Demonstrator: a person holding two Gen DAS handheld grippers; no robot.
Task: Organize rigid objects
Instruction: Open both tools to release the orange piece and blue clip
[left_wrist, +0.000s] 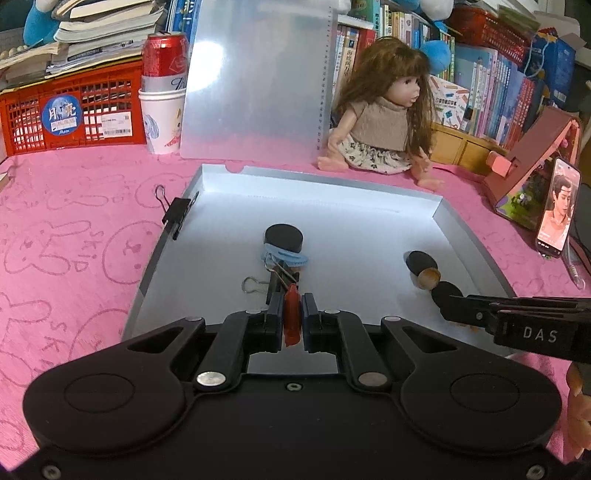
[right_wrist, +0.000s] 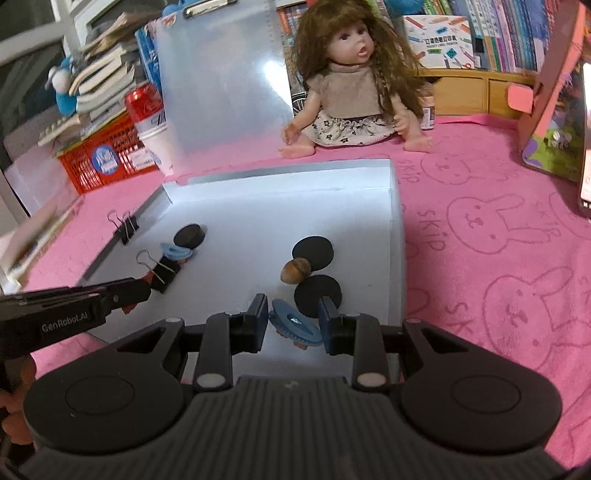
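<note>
My left gripper (left_wrist: 291, 314) is shut on a small red clip (left_wrist: 291, 321) over the near edge of the white tray (left_wrist: 332, 206). Just ahead of it lie a black binder clip (left_wrist: 275, 284), a blue clip (left_wrist: 286, 256) and a black disc (left_wrist: 283, 238). My right gripper (right_wrist: 293, 317) is shut on another blue clip (right_wrist: 295, 326) at the tray's near right. Beyond it sit an acorn (right_wrist: 295, 270) and two black discs (right_wrist: 313, 251) (right_wrist: 317, 293). A second binder clip (right_wrist: 125, 227) grips the tray's left rim. The left gripper (right_wrist: 136, 291) shows at the left of the right wrist view.
A doll (left_wrist: 384, 122) sits behind the tray beside a translucent clipboard (left_wrist: 258, 81). At the back left, a red can in a paper cup (left_wrist: 164, 92) and a red basket (left_wrist: 70, 114) stand. A phone (left_wrist: 557, 210) leans at the right. Pink cloth (left_wrist: 74, 240) covers the table.
</note>
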